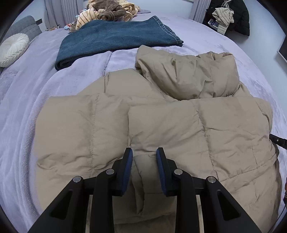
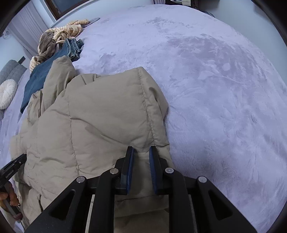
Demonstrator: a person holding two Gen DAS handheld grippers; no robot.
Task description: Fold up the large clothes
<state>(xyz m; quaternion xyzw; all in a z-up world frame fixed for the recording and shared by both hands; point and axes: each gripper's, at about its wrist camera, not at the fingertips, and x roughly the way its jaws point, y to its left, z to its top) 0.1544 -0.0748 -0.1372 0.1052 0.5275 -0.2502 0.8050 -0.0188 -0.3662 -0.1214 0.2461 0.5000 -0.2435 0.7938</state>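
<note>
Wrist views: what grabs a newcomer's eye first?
The puffy tan jacket sprawled across the lavender bedspread fills both views. Each claw is pinched on its near hem: left claw, right claw. Behind it lie folded blue jeans and a heap of striped and brown clothes at the far edge.

My view's mostly a big bed with a fuzzy lavender blanket (image 1: 206, 35) — grey quilted headboard (image 1: 23, 26) and a round white cushion (image 1: 13, 49) off left, pale walls, grey curtains (image 1: 59, 10) behind — soft, even daylight.
</note>
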